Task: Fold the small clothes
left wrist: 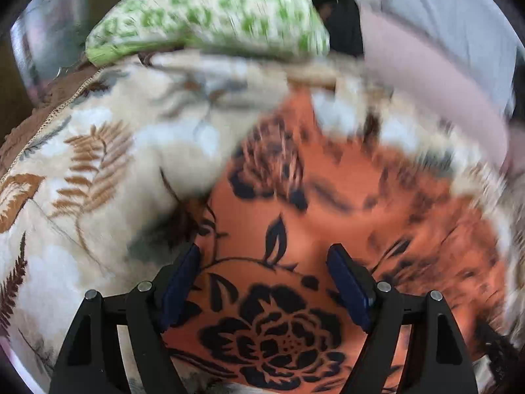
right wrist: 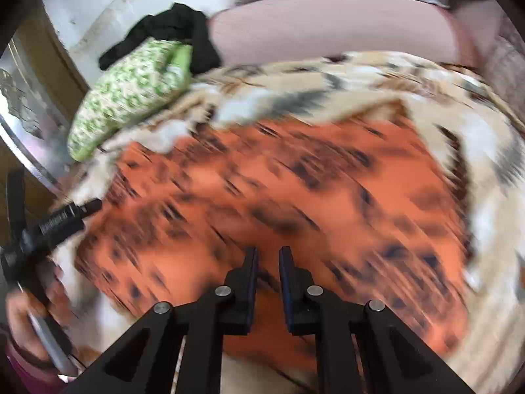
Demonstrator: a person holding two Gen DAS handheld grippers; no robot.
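— What do we have in front of us?

— We see an orange garment (left wrist: 328,203) printed with black flowers, spread out on a cream blanket (left wrist: 82,170) patterned with brown ferns. From the left wrist view, our left gripper (left wrist: 264,282) hangs over the near part of the cloth, its two fingers well apart, with a large black bloom showing in the gap between them.

— And the other side?

— In the right wrist view, our right gripper (right wrist: 267,279) sits above the same orange garment (right wrist: 295,197), fingers drawn close with only a narrow slit left between them. We see bare orange cloth through that slit; nothing is pinched there. The picture is heavily smeared, so we cannot tell whether the tips touch the fabric.

— What else lies on the bed?

— A green-and-white patterned bundle (right wrist: 128,95) rests at the far edge of the blanket (right wrist: 459,151), with a black piece of clothing (right wrist: 177,29) just behind it, touching it. At the left edge of the right wrist view we make out a hand (right wrist: 29,321) gripping the other tool's handle.
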